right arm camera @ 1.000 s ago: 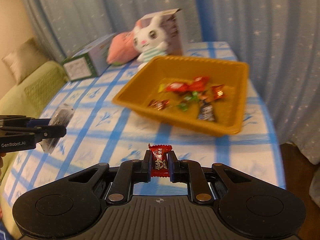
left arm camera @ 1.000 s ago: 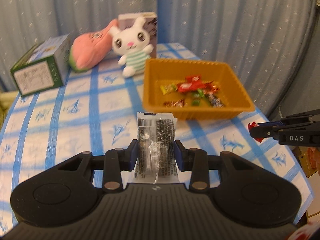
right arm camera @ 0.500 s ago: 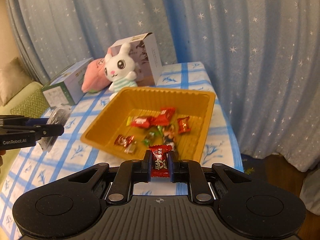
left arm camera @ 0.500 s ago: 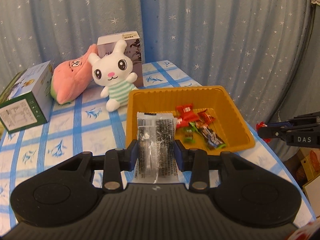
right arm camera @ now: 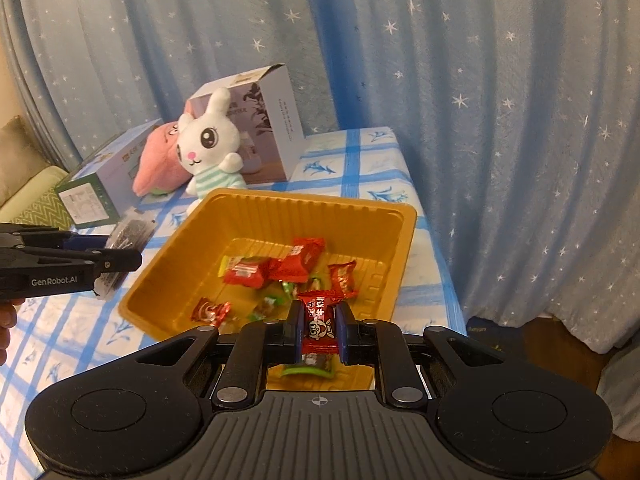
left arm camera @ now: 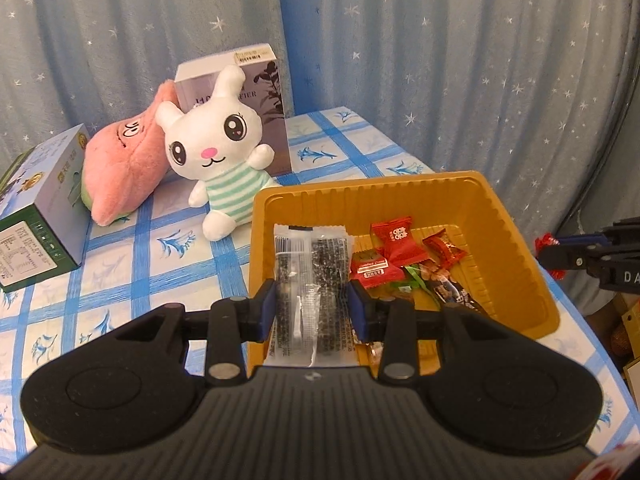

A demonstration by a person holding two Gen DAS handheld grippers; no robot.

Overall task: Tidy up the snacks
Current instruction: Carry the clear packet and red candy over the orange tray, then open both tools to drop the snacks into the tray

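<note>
Your left wrist view shows the left gripper (left arm camera: 312, 308) clamped on a clear packet of dark snack (left arm camera: 310, 280), held upright over the near left corner of the orange tray (left arm camera: 516, 248); only here do you see the packet's printed face. Your right wrist view shows the right gripper (right arm camera: 318, 330) pinched tight on a red candy (right arm camera: 318, 320) above the tray's near edge, and a green wrapper (right arm camera: 308, 372) under the jaws that the left view hides. It also catches part of your hand (right arm camera: 6, 322) behind the left gripper at the table's left side. Both grippers tilt downward toward the tray, where loose red candies (right arm camera: 280, 268) lie. A white bunny toy (left arm camera: 218, 148), a pink plush (left arm camera: 124, 168) and two boxes (left arm camera: 256, 96) stand at the table's far edge
</note>
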